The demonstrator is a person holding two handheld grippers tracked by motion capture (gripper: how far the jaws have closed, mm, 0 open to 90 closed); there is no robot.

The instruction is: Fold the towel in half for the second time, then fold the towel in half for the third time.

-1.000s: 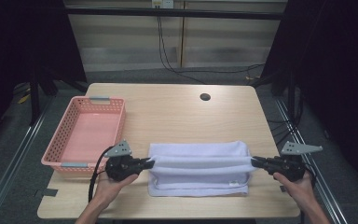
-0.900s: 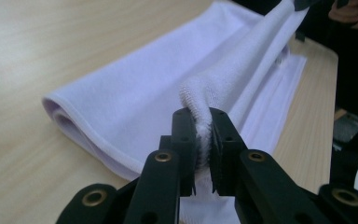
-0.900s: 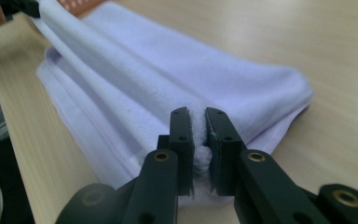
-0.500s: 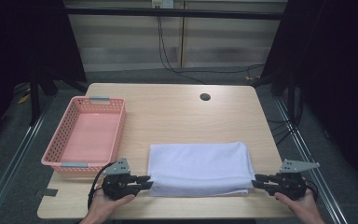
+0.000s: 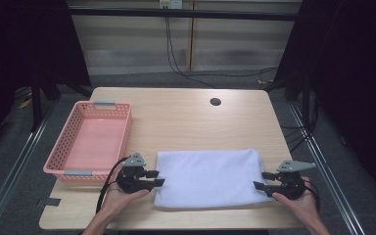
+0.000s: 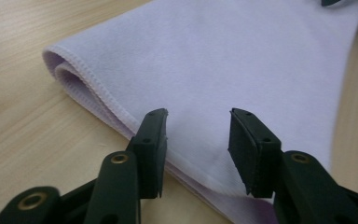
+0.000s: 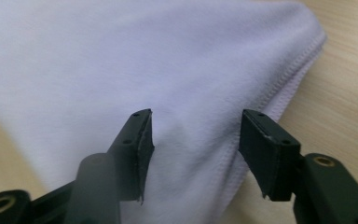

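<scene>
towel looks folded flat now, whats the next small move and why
Probably draw both grippers back off the towel. It lies flat, folded on the table, and the left gripper and right gripper have just been opening, pads no longer pressing the cloth.

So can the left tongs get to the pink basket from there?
Probably yes. The left tongs sit open at the white towel's left edge, gripping nothing, and the pink basket stands just beside them with bare table between.
</scene>
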